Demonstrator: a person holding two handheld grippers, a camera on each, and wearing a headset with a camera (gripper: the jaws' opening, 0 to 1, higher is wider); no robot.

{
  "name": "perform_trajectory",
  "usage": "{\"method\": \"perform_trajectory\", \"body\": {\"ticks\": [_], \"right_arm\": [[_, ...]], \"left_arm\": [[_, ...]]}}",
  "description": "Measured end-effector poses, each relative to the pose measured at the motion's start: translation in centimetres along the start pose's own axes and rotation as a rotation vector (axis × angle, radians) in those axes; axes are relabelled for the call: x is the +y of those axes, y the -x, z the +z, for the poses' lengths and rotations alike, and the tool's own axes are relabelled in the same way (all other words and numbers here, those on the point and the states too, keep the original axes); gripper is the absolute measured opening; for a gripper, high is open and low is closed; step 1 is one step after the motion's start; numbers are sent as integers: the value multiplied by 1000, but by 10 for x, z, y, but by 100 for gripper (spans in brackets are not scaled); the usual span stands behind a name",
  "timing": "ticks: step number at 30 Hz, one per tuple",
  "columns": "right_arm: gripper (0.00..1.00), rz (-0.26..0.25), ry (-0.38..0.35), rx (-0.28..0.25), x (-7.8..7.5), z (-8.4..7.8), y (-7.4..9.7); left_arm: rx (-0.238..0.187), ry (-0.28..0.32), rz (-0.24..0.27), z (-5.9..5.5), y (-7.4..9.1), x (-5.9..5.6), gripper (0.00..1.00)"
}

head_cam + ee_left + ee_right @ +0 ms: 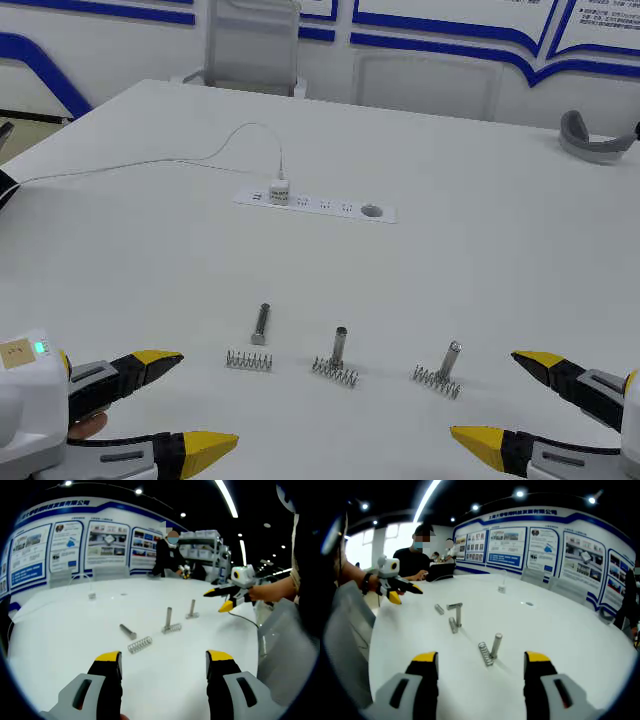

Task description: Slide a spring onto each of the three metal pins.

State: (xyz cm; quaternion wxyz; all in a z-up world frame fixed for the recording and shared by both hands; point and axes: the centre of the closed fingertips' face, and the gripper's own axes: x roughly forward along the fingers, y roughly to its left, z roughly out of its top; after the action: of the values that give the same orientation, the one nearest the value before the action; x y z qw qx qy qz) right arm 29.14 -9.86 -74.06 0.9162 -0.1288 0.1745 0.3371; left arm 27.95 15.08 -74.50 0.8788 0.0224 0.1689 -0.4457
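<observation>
Three short silver metal pins sit in a row on the white bench (pixel 480 250) in front of you. Each has a small coiled spring lying close by.

The left pin (pixel 261 324) lies flat on its side, with its wider end toward you. The left spring (pixel 249 360) lies crosswise just in front of it, not touching. The middle pin (pixel 339 346) stands upright on its base, and the middle spring (pixel 335 373) lies against its foot. The right pin (pixel 450 360) also stands upright, with the right spring (pixel 437 380) lying at its foot. All three springs lie loose on the bench, not yet on the pins.

Your left claw (pixel 190 398) hovers low at the near left of the row. Its yellow-tipped jaws are spread wide and hold nothing. Your right claw (pixel 505 398) hovers at the near right, its jaws just as wide and empty. Both point inward toward the row, short of the pins.

Farther back, a white power strip (pixel 315 204) lies on the bench with a white plug (pixel 279 192) in it. A thin white cable (pixel 150 165) trails from the plug to the left. A grey curved object (pixel 590 140) rests near the far right edge. A pale chair (pixel 250 45) stands behind the bench.
</observation>
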Motion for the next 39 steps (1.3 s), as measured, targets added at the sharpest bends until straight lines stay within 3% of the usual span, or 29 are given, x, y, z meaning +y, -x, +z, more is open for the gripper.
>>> {"method": "perform_trajectory", "body": {"ticks": [24, 32, 39], "right_arm": [[71, 3, -2, 5, 3, -1, -1], [71, 1, -9, 5, 3, -3, -1], [71, 0, -13, 4, 4, -5, -2]], "left_arm": [[2, 13, 7, -1, 1, 2, 68], [-3, 17, 18, 2, 1, 7, 67], [-14, 18, 52, 12, -1, 20, 65]]}}
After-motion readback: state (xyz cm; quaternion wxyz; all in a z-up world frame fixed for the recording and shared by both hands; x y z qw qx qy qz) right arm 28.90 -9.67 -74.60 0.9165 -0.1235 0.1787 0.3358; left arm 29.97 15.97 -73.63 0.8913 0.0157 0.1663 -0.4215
